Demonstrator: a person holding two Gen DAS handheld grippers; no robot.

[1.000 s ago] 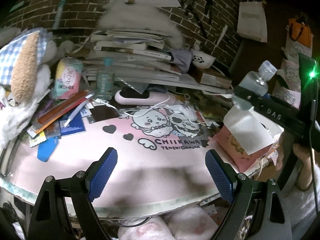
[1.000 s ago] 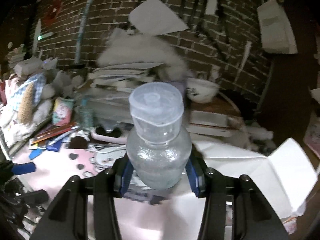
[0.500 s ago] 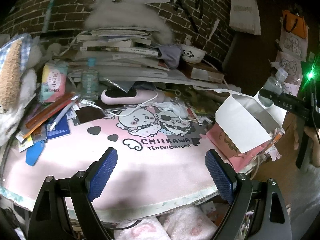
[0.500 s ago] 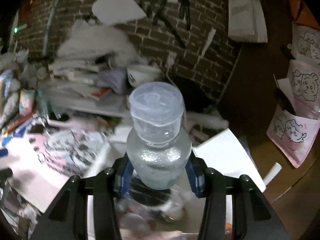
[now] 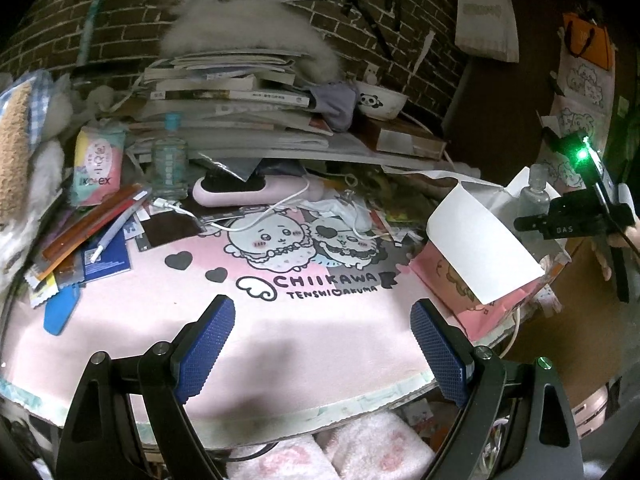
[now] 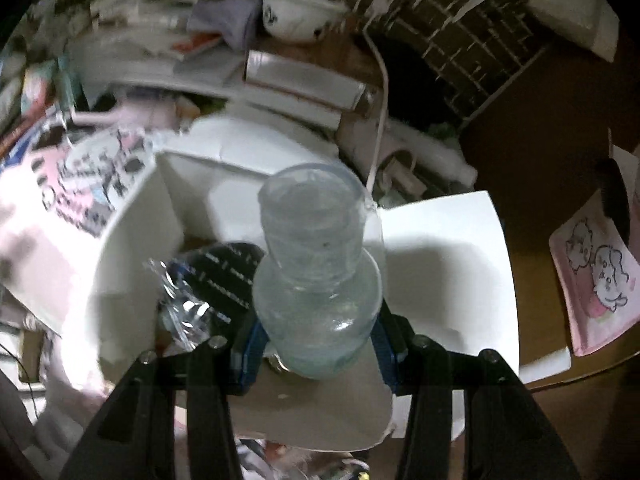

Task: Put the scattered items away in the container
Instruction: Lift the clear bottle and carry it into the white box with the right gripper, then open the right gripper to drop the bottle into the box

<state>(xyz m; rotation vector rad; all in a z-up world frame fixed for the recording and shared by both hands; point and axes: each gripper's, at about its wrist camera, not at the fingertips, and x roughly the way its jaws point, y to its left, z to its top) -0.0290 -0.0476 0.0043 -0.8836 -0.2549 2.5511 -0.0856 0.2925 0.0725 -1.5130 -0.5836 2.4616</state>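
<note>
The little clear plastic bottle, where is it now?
The clear plastic bottle is clamped in the right gripper, above the open white cardboard box at the table's right edge.

The clear bottle [image 6: 316, 280] hides the box [image 6: 132, 248] floor behind it; its base is masked by the right tool [image 6: 318, 350], and the book stack [image 6: 160, 20] is motion-blurred

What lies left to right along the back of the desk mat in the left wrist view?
Tissue pack → water bottle → pink device → white box flap → clear bottle in the right gripper.
</note>
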